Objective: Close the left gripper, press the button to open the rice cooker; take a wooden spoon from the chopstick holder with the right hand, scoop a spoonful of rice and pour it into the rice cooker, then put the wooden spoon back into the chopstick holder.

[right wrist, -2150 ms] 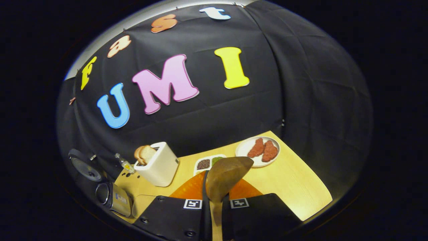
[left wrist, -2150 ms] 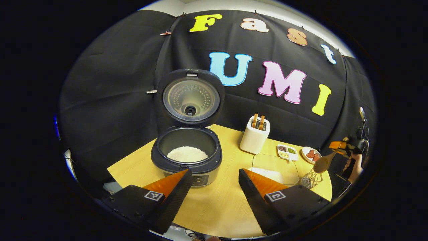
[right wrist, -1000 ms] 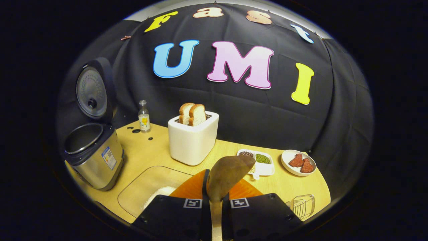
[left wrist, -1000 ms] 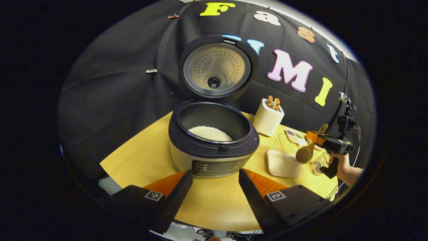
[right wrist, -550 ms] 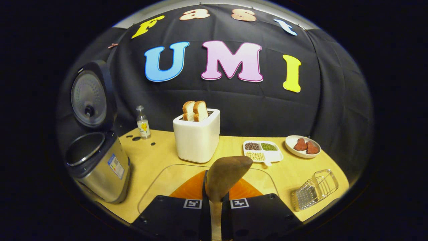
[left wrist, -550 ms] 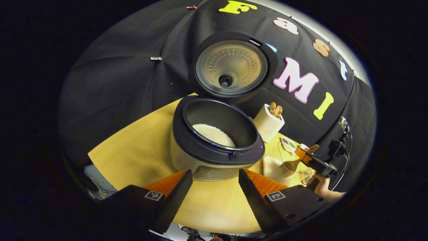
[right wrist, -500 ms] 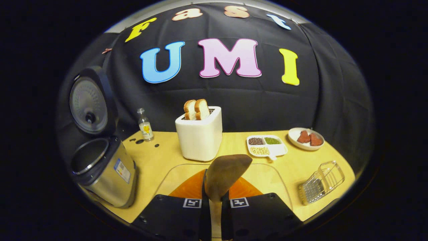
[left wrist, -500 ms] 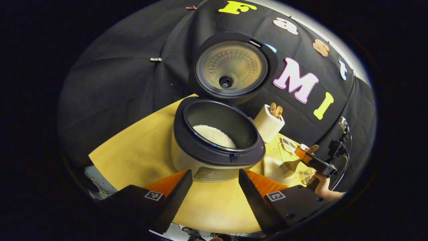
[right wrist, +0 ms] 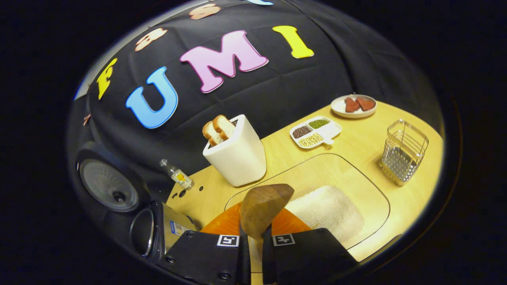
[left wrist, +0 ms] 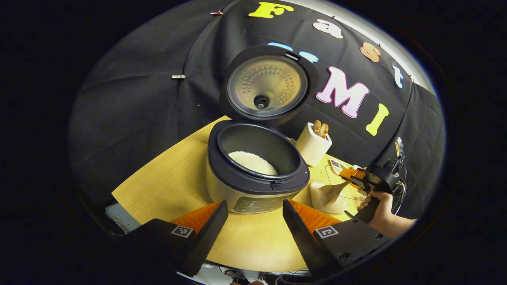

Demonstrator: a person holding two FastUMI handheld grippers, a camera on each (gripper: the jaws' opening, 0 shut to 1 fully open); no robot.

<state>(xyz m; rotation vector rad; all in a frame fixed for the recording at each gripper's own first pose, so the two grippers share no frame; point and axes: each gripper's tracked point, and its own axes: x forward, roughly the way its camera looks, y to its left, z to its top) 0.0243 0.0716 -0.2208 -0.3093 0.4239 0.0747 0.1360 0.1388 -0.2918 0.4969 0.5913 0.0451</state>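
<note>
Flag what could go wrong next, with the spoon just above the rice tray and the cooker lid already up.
1. The right gripper holds the wooden spoon low on its handle; digging into the rice might twist it in the fingers.
2. The glass tray is shallow, so a hard scoop could push grains over its rim.
3. The rice cooker sits across a stretch of table, so a heaped spoonful may spill on the way.

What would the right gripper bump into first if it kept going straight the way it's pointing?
Most likely the pile of rice in the clear tray. The right gripper holds the wooden spoon, whose bowl leads and sits just above that rice. Depth is hard to judge.
</note>
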